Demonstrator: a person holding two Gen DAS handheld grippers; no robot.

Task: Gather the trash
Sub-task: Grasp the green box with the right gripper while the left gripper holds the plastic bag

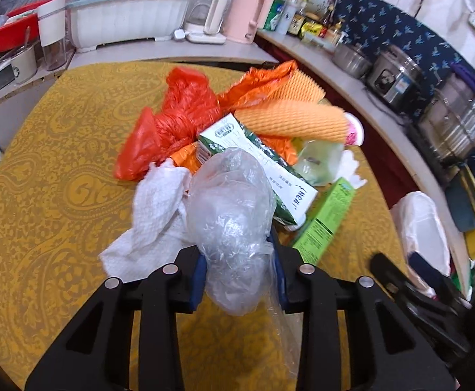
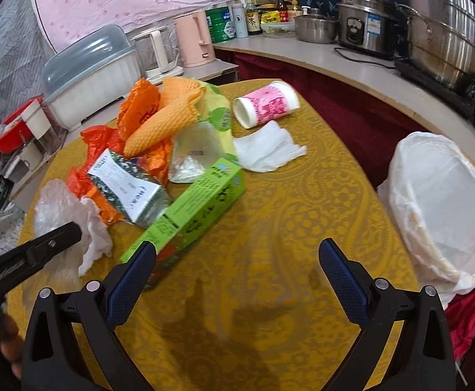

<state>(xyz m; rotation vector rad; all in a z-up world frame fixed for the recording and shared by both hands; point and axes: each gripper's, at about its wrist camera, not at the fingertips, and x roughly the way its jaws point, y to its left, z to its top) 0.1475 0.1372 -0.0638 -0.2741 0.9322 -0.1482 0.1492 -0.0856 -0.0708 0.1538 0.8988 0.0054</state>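
the step in hand is the first pick from the heap: the left gripper (image 1: 239, 273) has its blue pads pressed against a crumpled clear bag (image 1: 232, 228), which bulges out above and below the jaws. the bag looks pinched rather than merely framed, so i judge the grip made, though soft film can slip.

taking the clear bag as landmark: a white tissue (image 1: 152, 215) lies against its left side, a green-and-white carton (image 1: 270, 166) just behind it, a red bag (image 1: 175, 120) further behind and left, an orange foam net (image 1: 299, 120) behind and right, and a green box (image 1: 325, 221) just to its right. the bin (image 2: 442, 202), lined with white film, stands off the table edge well to the right of the bag, past the right gripper.

the right gripper (image 2: 235, 260) is spread wide and holds nothing; its left pad sits just beside the near end of the green box, over bare yellow cloth (image 2: 270, 202).

next, the left hand probably needs to lift the bag clear of the tissue, which may cling and come along, then carry it across to the bin and let go over the opening. the right gripper would need to shift left to bracket the box before closing. a pink cup (image 2: 266, 106) and a second tissue (image 2: 266, 150) lie far from the clear bag, nearer the bin, for later.
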